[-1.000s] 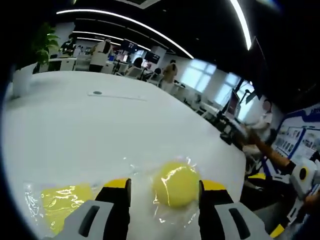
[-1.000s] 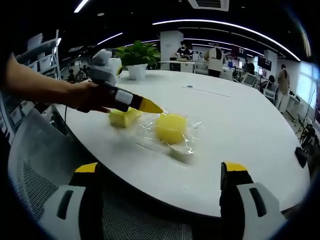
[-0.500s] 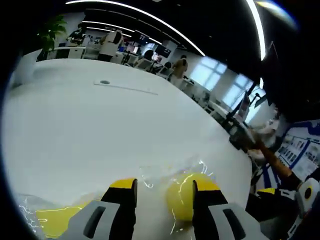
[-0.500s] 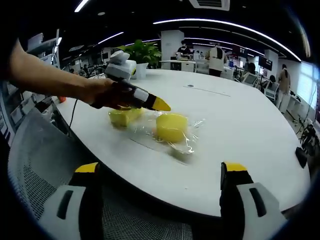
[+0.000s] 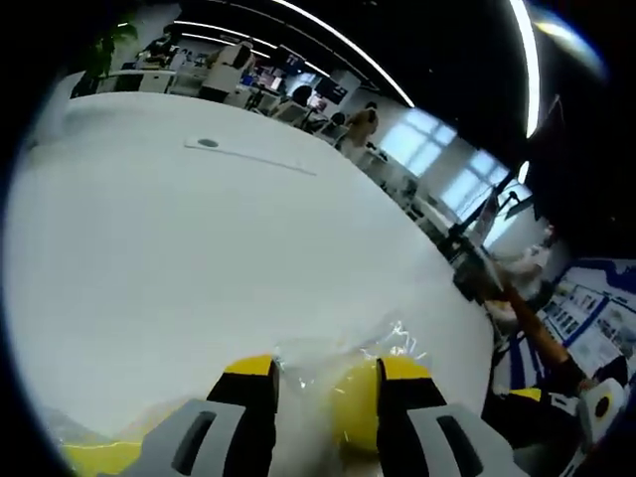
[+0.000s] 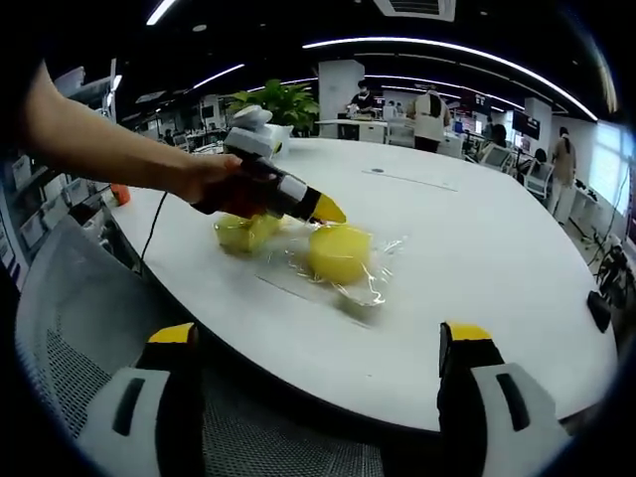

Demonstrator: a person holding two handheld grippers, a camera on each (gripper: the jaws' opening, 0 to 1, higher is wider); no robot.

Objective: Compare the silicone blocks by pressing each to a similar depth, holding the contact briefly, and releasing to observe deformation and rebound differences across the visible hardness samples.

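Note:
Two yellow silicone blocks lie on crinkled clear plastic wrap [image 6: 383, 280] on a white round table [image 6: 487, 248]. The nearer, rounded block [image 6: 340, 253] is the right-hand one, and a paler block [image 6: 243, 234] lies left of it. A hand holds my left gripper [image 6: 326, 211] with its yellow tip at the rounded block's upper left edge. In the left gripper view my left gripper [image 5: 326, 366] is open, and the rounded block [image 5: 353, 417] sits low between the jaws against the right one. The other block [image 5: 94, 459] peeks in at the bottom left. My right gripper [image 6: 318, 336] hangs open off the table's near edge.
A grey mesh chair [image 6: 60, 328] stands below the table's near left edge. A potted plant [image 6: 273, 104] sits at the far side of the table. A small round disc [image 5: 207, 143] is set into the tabletop farther out. People and desks fill the background.
My left gripper has come forward over the rounded block, its tip now at the block's edge, and its jaws stand slightly narrower. The right gripper has not moved.

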